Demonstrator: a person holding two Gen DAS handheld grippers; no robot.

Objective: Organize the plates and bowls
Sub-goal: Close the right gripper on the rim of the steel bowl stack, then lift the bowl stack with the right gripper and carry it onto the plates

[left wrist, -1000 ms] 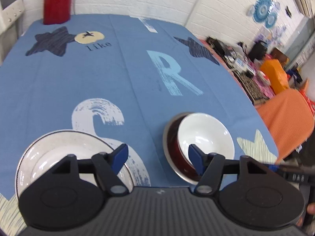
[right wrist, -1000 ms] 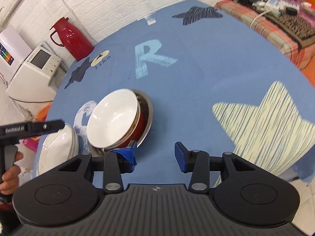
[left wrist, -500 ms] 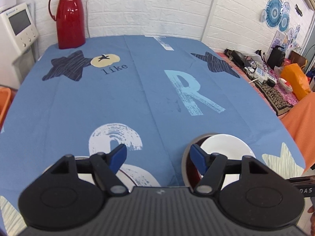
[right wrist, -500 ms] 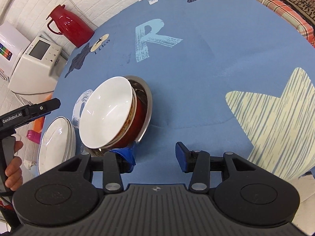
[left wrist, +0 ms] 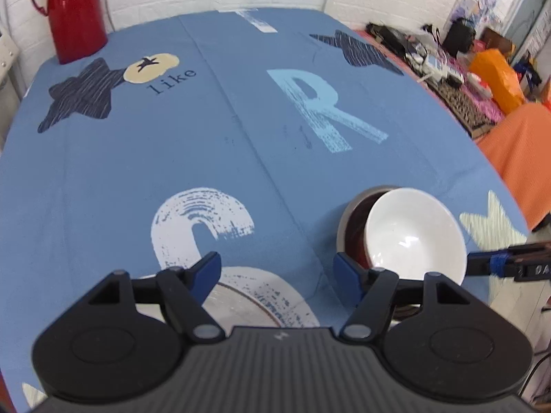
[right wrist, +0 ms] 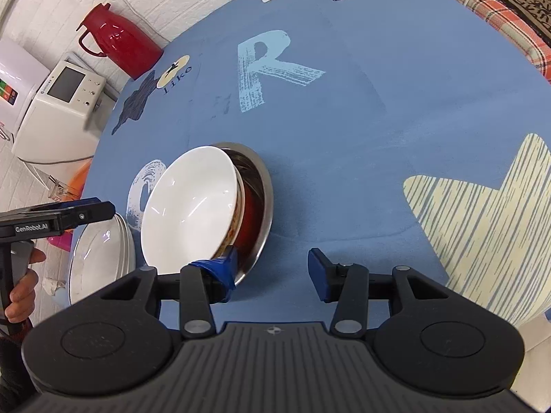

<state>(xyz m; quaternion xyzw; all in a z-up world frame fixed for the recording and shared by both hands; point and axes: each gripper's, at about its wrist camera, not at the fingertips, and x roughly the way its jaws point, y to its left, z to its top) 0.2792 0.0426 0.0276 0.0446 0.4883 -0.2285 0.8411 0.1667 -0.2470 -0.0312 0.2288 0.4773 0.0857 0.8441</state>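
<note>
Right wrist view: right gripper (right wrist: 272,270) spread wide, left pad beside the near rim of the bowl stack, gripping nothing. White bowl (right wrist: 189,210) sits tilted in a red bowl (right wrist: 249,220) inside a steel bowl (right wrist: 263,203); nested to save room. Left gripper (left wrist: 277,270) also spread, empty, above the stacked plates (left wrist: 255,296), on the tablecloth (left wrist: 172,158) beside the bowls.

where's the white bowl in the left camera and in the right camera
Left wrist: white bowl at lower right, tilted in the steel bowl.
Right wrist: white bowl left of centre, above the right claw.
Shared landmark: the pale blue letter R.
</note>
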